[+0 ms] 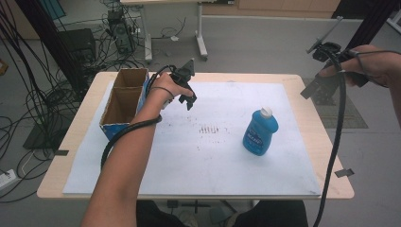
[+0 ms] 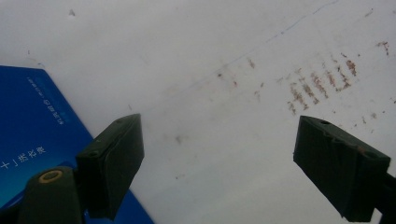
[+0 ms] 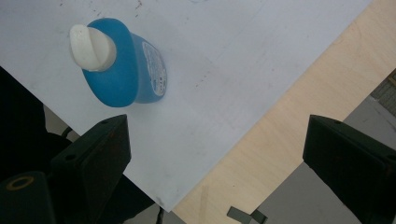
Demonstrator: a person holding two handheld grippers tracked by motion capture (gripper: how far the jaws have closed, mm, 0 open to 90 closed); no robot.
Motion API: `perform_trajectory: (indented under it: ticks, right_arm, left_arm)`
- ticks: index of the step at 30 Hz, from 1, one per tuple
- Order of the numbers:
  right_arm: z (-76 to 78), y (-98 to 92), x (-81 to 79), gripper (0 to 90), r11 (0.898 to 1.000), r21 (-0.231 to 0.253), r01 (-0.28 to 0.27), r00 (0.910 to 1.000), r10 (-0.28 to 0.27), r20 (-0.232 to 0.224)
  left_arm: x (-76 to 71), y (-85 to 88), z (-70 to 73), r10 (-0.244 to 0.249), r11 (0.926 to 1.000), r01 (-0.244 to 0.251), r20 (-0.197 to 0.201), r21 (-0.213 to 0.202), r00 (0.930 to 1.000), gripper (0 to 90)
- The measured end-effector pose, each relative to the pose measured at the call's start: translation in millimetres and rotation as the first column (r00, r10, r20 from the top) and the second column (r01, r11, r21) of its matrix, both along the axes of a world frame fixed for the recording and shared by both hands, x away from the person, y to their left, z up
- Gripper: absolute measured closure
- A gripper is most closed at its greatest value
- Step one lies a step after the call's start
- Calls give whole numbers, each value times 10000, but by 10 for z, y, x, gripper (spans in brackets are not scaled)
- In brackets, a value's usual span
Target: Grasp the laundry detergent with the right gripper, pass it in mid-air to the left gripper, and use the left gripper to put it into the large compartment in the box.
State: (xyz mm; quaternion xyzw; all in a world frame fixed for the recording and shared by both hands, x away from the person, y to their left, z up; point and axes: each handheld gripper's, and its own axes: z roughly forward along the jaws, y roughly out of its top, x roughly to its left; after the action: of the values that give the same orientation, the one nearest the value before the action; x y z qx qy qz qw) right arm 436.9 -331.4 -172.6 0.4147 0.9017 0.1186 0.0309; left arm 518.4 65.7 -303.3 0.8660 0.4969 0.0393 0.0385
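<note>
A blue bottle (image 1: 260, 131) with a white cap stands upright on the white sheet (image 1: 213, 161), right of the middle. The right gripper view looks down on the bottle (image 3: 126, 65) from above. An open cardboard box (image 1: 124, 101) with blue outer walls sits at the sheet's left edge; its blue side (image 2: 32, 121) lies close by in the left gripper view. My left gripper (image 1: 188, 100) hovers just right of the box, open and holding nothing (image 2: 219, 130). My right gripper (image 1: 319, 90) is raised beyond the table's right edge, open and holding nothing (image 3: 217, 128).
The white sheet covers most of a light wooden table (image 1: 321, 142). Reddish marks (image 1: 208, 129) stain the sheet's middle. Cables (image 1: 28, 118) and equipment crowd the floor at left. A desk's legs (image 1: 201, 45) stand behind the table, and a dark mat (image 1: 350, 113) lies on the floor at right.
</note>
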Motion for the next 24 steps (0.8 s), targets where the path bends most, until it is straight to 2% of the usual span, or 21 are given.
perform_trajectory:
  ticks: [16, 19, 24]
  right_arm:
    - [-33, -12, -10, 75, 10000, 48, 39, 10000, -39, 6]
    - [-29, -16, -25, 75, 10000, 46, 62, 10000, -62, 21]
    - [-38, -39, -49, 75, 9999, 103, 41, 10000, -42, 73]
  left_arm:
    - [8, 23, 49, 32, 9999, -31, 73, -144, 10000, 165]
    - [-8, 17, 53, -7, 10000, 7, -2, -90, 10000, 165]
    - [-74, 24, 52, 10, 9997, -10, -15, -254, 10000, 163]
